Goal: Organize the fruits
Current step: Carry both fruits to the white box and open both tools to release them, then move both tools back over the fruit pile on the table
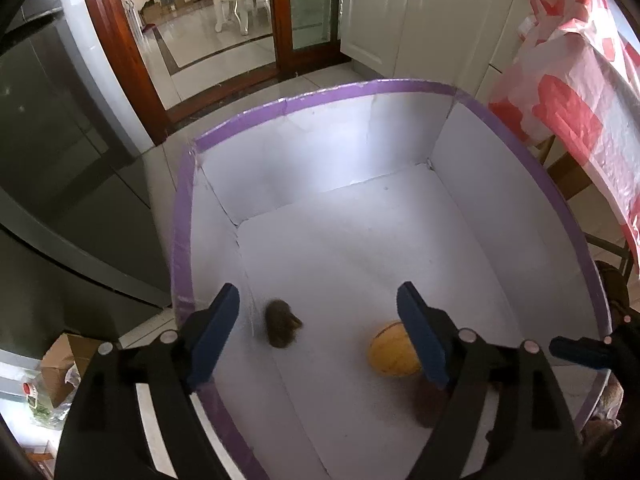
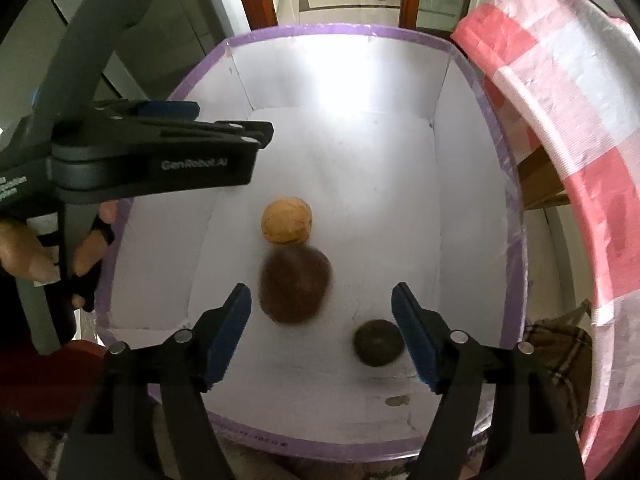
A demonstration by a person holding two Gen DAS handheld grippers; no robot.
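Left wrist view: the left gripper (image 1: 318,336) hangs over a white box (image 1: 400,128) with a purple-taped rim, its two blue-padded jaws standing well apart with nothing pressed between them. On the white floor of the box, two fruits show clearly. A small brown fruit (image 1: 282,328), blurred, lies between the jaws but nearer the left pad, touching neither. A yellow round fruit (image 1: 390,354) lies beside the right pad, which partly covers it. A dark blurred patch below the yellow one may be a third fruit; it cannot be told. At the right edge one blue pad of the right gripper (image 1: 576,354) shows. A red-and-white plastic sheet (image 1: 576,68) hangs beyond the box.

Right wrist view: the right gripper (image 2: 322,332) is also over the box (image 2: 340,32), jaws spread apart and empty. Three fruits can be counted on the box floor: the yellow round fruit (image 2: 286,220) toward the middle, a larger brown fruit (image 2: 294,288), blurred, just below it and seemingly touching it, and a small dark fruit (image 2: 378,342) just beside the right pad. The left gripper (image 2: 224,128) reaches in from the left, held by a hand (image 2: 28,254) in a fingerless glove.
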